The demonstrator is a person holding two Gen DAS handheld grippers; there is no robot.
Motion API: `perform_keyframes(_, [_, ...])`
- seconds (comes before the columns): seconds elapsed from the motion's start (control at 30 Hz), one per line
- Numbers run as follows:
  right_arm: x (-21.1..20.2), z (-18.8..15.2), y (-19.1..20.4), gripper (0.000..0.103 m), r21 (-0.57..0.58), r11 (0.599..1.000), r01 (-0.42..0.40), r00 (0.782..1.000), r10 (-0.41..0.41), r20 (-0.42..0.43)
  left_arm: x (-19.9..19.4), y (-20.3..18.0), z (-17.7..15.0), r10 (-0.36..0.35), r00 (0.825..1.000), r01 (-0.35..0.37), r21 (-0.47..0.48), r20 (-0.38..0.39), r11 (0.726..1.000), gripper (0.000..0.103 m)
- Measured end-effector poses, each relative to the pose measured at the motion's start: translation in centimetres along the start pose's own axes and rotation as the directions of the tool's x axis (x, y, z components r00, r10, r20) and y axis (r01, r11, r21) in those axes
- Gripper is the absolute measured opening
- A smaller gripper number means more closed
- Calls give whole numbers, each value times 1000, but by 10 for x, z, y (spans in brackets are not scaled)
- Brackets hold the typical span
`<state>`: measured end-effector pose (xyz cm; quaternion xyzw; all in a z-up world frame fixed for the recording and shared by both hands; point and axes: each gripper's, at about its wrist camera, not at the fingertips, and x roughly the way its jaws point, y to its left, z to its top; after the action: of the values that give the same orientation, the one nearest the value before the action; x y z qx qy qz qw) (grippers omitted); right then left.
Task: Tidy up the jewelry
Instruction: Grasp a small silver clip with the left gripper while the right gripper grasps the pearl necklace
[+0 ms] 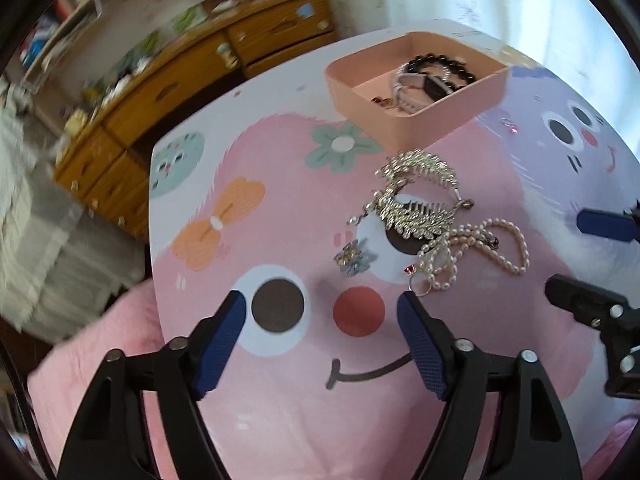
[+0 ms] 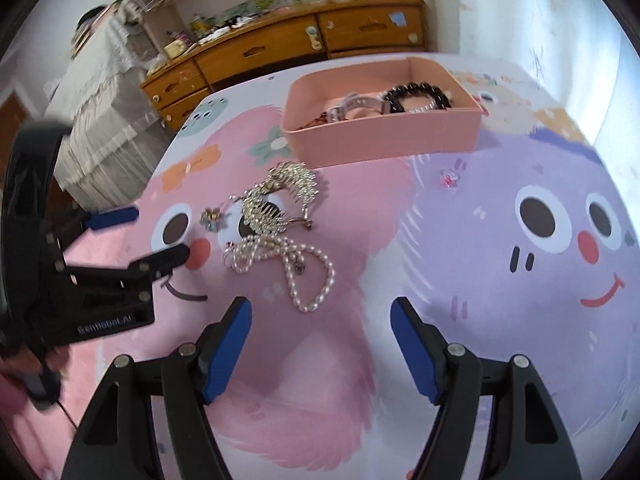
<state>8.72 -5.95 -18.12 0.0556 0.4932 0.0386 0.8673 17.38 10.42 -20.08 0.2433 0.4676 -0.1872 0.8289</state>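
At twelve o'clock on the tabletop [image 2: 500,320] waits the pink box [image 2: 384,136]; both tools, left [image 1: 320,306] and right [image 2: 320,312], gape empty toward the pearl necklace [image 2: 296,268], probably next.

Bright daylight (blown-out right), blurred, warped fisheye edges.

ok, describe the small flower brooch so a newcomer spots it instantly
Start at the pink box, then come down to the jewelry pile on the cartoon mat. The flower brooch lies alone at the pile's left edge: small, pale-blue petals, unlike the silver combs and pearls.
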Motion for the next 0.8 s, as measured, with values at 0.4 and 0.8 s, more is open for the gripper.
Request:
perform_keyframes(0.4, [23,-6,42,72,-194,976,103,994,-93,61,30,13,15,-111,992,109,24,54,994,41])
perform_keyframes(0.8, [41,5,47,72,-232,967,106,993,-94,65,46,4,20,-188,981,187,20,41,982,22])
